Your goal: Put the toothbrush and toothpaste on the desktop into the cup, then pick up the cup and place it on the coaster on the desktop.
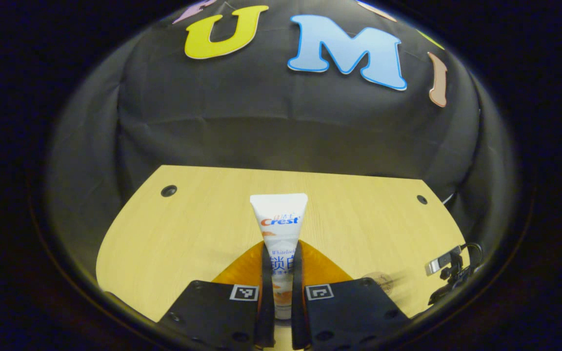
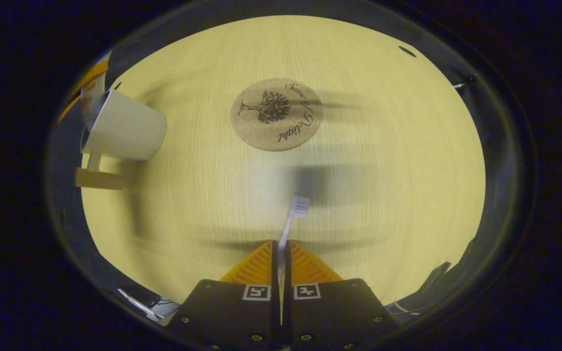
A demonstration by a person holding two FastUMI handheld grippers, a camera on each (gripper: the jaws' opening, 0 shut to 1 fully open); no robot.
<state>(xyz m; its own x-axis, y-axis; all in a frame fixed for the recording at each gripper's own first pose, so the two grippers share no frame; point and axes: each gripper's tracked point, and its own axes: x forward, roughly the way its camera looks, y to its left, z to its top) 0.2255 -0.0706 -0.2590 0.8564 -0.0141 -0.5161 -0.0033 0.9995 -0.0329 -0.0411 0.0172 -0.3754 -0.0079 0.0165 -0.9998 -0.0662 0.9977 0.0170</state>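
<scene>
1. The left hand-held gripper (image 1: 281,287) is pinching a white plastic toothpaste tube (image 1: 279,229) between both fingers. The tube's long axis runs straight forward along the fingers, its flat crimped end pointing away, lifted over the pale wooden worktop (image 1: 188,229).
2. The right hand-held gripper (image 2: 281,263) is pressed together on the thin handle of a white toothbrush (image 2: 291,219). The brush lies along the finger line, bristle head forward and a little to the right, held above the worktop with its blurred shadow beneath.
3. In the right gripper view the white ceramic cup (image 2: 122,129) stands well to the left of that gripper and farther off, at the edge of the view. It looks tilted by the lens, and its mouth cannot be seen clearly.
4. The round cork coaster with a dark tree print (image 2: 276,114) lies straight ahead of the right gripper, bare, well apart from the cup.
5. Judgement: both items are gripped and neither is in the cup. The toothbrush must swing left to reach it, head or handle pointing down into the opening.
</scene>
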